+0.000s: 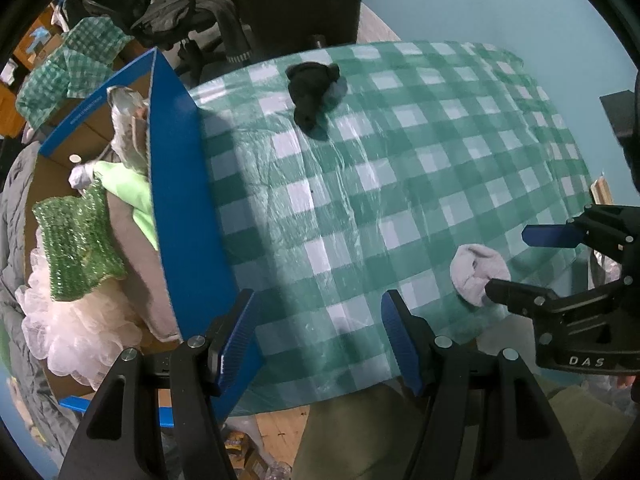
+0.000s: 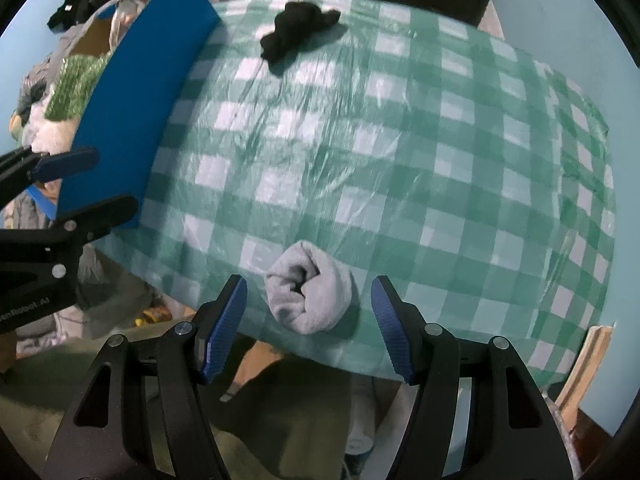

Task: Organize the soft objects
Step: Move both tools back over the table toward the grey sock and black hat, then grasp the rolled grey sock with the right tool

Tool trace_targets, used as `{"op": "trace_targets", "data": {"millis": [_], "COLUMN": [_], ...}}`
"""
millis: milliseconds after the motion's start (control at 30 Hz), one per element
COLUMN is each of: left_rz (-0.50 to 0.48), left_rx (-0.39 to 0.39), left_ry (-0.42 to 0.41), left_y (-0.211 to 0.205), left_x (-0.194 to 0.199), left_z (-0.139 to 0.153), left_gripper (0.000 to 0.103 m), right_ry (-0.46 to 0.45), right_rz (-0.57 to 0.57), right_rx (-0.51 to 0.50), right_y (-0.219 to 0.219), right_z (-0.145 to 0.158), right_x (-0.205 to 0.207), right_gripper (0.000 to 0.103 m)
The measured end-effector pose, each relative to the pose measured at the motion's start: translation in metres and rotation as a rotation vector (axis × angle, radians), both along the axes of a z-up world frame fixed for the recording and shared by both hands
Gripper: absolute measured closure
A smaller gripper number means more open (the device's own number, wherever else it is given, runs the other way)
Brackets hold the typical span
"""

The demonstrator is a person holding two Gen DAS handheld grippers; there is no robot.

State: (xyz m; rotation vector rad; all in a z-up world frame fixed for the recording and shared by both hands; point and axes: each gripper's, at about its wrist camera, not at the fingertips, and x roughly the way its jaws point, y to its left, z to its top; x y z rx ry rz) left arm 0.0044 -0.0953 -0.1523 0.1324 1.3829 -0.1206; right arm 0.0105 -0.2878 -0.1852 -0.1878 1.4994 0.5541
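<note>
A rolled white sock (image 2: 308,292) lies near the front edge of the table (image 2: 400,140), which has a green checked cloth under clear plastic. My right gripper (image 2: 308,328) points down around the sock, open, with a gap between each pad and the sock. Seen from the left wrist, the right gripper (image 1: 506,263) straddles the white sock (image 1: 476,276). A black sock (image 1: 314,88) lies crumpled at the far side. My left gripper (image 1: 318,340) hangs open and empty over the cloth, beside the blue box (image 1: 180,200).
The blue box holds a glittery green cloth (image 1: 76,248), a white mesh puff (image 1: 72,332) and a pale green cloth (image 1: 124,184). A dark chair (image 1: 292,0) stands behind the table. Folded checked cloths (image 1: 68,64) lie far left. Olive fabric (image 1: 360,432) shows below the front edge.
</note>
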Motion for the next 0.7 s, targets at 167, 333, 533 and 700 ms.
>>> {"op": "trace_targets", "data": {"millis": [167, 333, 533, 700], "left_rz": [-0.007, -0.026, -0.037, -0.033], "left_rx": [0.011, 0.028, 0.026, 0.028], "left_ry": [0.020, 0.032, 0.046, 0.054], "left_y": [-0.003, -0.007, -0.010, -0.010], "left_x": [-0.002, -0.004, -0.004, 0.002], "left_z": [-0.011, -0.024, -0.036, -0.041], "left_gripper": [0.038, 0.037, 0.037, 0.037], "right_ry": [0.033, 0.037, 0.022, 0.014], "right_rz": [0.011, 0.035, 0.056, 0.073], "right_rx": [-0.014, -0.033, -0.065, -0.084], "right_y": [0.001, 0.006, 0.013, 0.019], "right_z": [-0.017, -0.030, -0.047, -0.059], "right_x": [-0.004, -0.008, -0.011, -0.008], "right_gripper": [0.039, 0.039, 0.039, 0.039]}}
